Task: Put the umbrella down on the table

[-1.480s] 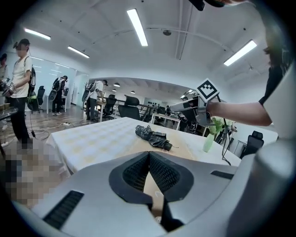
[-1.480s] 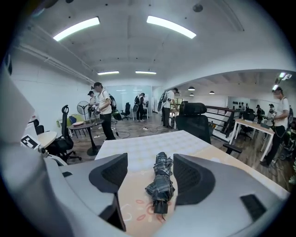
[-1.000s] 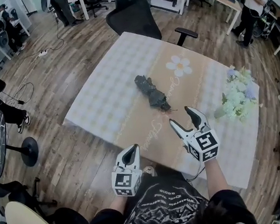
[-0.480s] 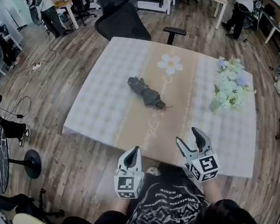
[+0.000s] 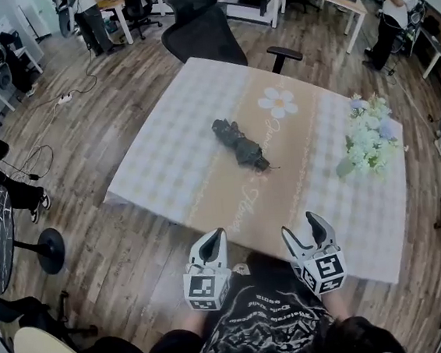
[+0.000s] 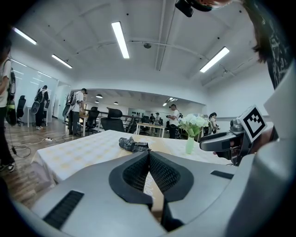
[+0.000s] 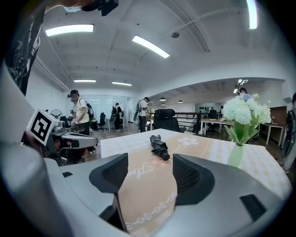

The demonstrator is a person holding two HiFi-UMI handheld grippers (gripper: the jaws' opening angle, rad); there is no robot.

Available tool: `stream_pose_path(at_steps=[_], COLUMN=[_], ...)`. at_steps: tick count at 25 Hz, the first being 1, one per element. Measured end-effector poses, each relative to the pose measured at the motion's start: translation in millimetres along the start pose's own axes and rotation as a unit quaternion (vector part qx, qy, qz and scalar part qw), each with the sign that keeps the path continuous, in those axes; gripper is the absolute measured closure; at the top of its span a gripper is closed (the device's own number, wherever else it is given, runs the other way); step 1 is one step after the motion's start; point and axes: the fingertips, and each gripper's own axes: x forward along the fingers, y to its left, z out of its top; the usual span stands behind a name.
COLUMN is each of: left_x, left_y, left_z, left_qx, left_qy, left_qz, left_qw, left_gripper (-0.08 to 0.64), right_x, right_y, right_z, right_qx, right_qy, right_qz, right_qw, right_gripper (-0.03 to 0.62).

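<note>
**Office table with the umbrella lying on its runner**

Wooden flooring surrounds a square table (image 5: 157, 167) covered in a pale checked cloth. A tan runner (image 5: 243, 201) crosses it from my edge to the far edge, and I place everything else by that strip.

The folded dark umbrella (image 5: 239, 143) lies flat on the runner about midway along it. It is angled across the strip, with one end toward the far left and the other toward me. Nothing touches it. A white daisy print (image 5: 279, 103) sits on the runner beyond the umbrella. A black office chair (image 5: 201, 29) stands past the runner's far end. To the right of the runner, on the checked cloth, stands a vase of white flowers (image 5: 369, 136), well apart from the umbrella.

Both of my tools hang at the runner's near end, just off the table edge and close to my body. My left gripper (image 5: 211, 243) is at the strip's left side. Its fingers are pressed together tip to tip with nothing between them. My right gripper (image 5: 300, 228) is at the strip's right side. Its fingers are spread wide and empty, and its own view shows only bare runner in the gap, with the umbrella farther along. People stand at desks far behind the runner's far end.
</note>
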Motion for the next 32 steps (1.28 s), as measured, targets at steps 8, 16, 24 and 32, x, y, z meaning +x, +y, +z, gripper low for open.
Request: stream_pose_path(at_steps=[8, 16, 24, 32], left_x=[-3, -7, -9, -5], left_y=[-10, -16, -17, -25], left_z=[2, -2, -4, 0], left_qx=[0.012, 0.013, 0.011, 0.013], left_qy=[0.004, 0.006, 0.001, 0.000], left_qz=[-0.006, -0.014, -0.015, -0.027], left_qw=[0.9999, 0.9998, 0.9998, 0.9996], left_gripper=[0.541, 0.541, 0.541, 0.541], right_x=[-1, -3, -8, -14], right_y=[14, 10, 19, 16], right_z=[1, 2, 5, 6], right_qx=[-0.006, 0.012, 0.006, 0.003], right_qy=[0.000, -0.014, -0.021, -0.026], right_qz=[0.017, -0.008, -0.001, -0.008], right_qw=[1.000, 1.000, 1.000, 1.000], right_gripper=[0.503, 0.583, 0.584, 0.584])
